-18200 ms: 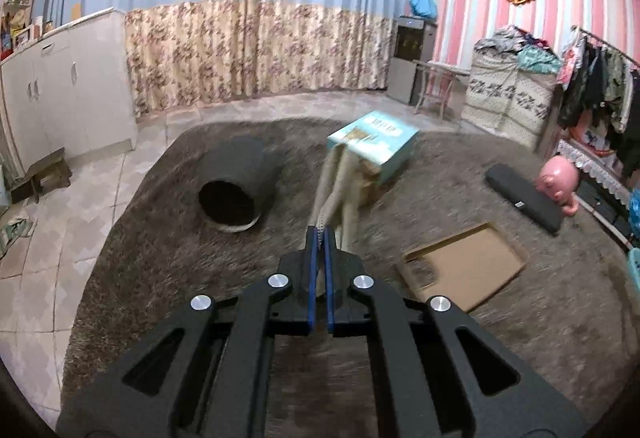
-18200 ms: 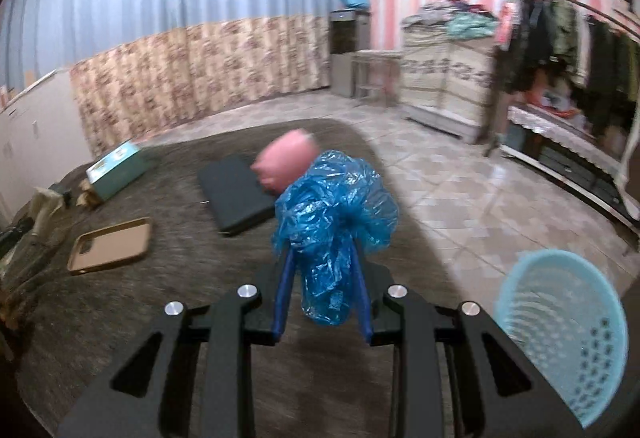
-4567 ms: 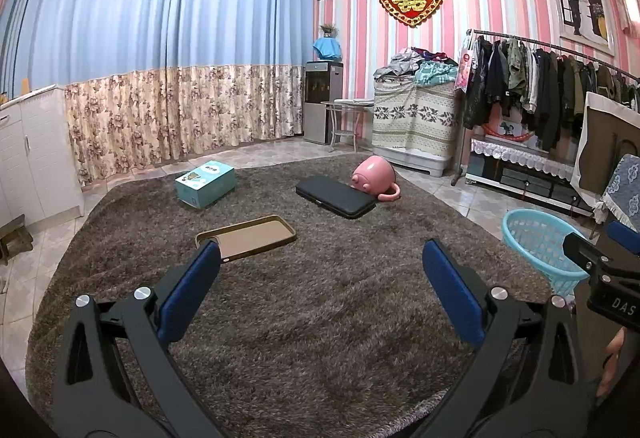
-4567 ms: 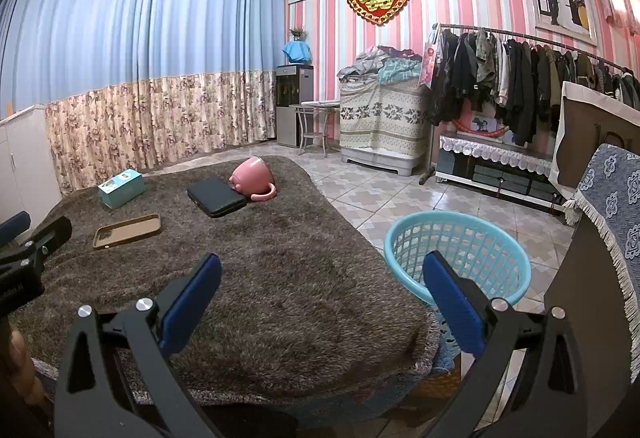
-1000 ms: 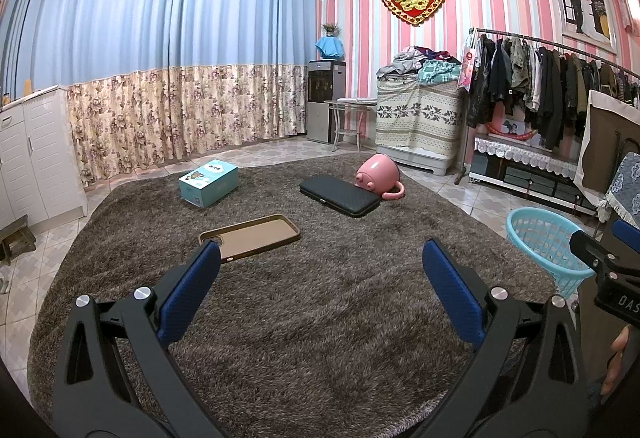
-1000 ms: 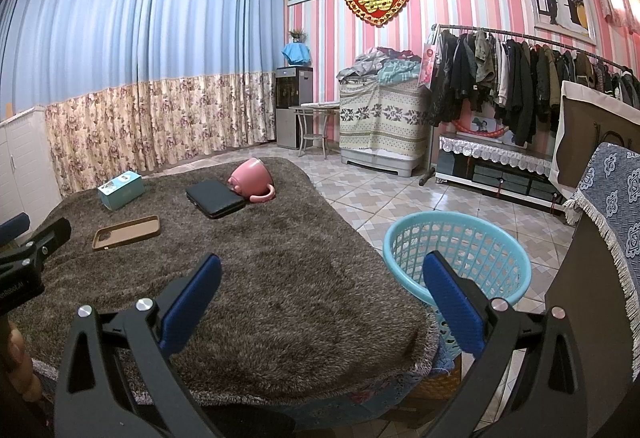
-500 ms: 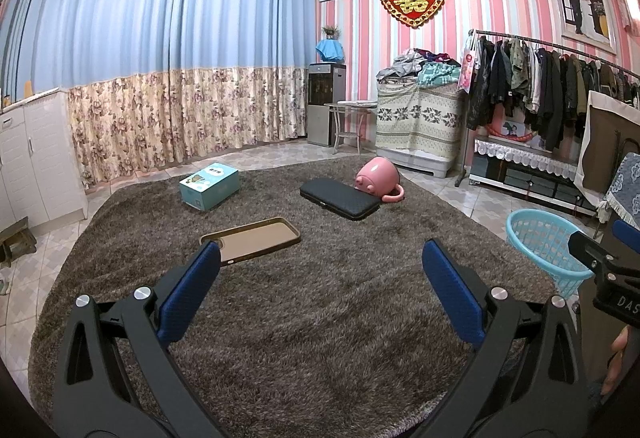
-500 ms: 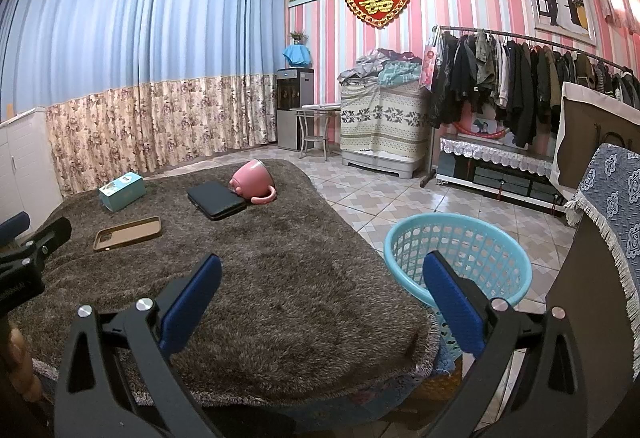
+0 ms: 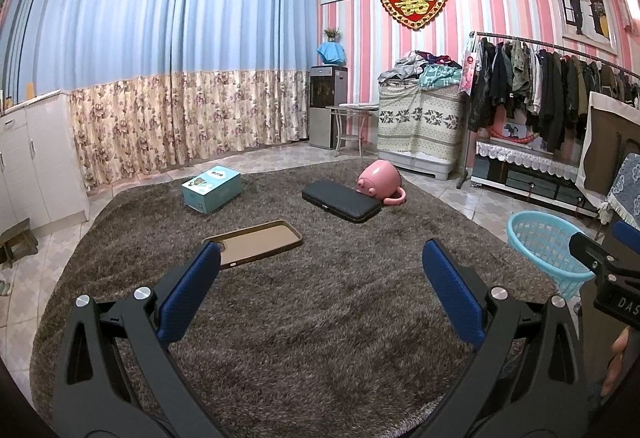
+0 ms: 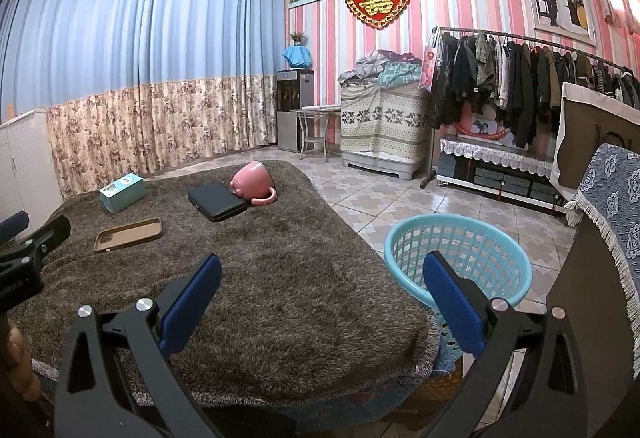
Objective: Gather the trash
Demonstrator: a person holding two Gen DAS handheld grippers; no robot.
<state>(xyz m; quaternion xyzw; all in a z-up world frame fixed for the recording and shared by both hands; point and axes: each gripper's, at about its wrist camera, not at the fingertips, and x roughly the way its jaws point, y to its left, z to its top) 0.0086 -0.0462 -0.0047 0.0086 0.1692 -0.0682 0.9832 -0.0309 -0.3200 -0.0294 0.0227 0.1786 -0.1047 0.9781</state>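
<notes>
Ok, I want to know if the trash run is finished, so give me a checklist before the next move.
1. Left claw open and holding nothing: ok.
2. Right claw open and holding nothing: ok.
3. Basket upright beside the rug: ok.
4. Trash inside basket: cannot tell, inside mostly hidden.
5. Loose trash on rug: ok, only box, phone case, black case, pink mug.

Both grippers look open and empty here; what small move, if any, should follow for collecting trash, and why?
Probably none beyond holding back. The left gripper and right gripper are open and hold nothing. The rug bears only a box, a phone case, a black case and a pink mug, none plainly trash. Whether the basket holds anything cannot be told.
</notes>
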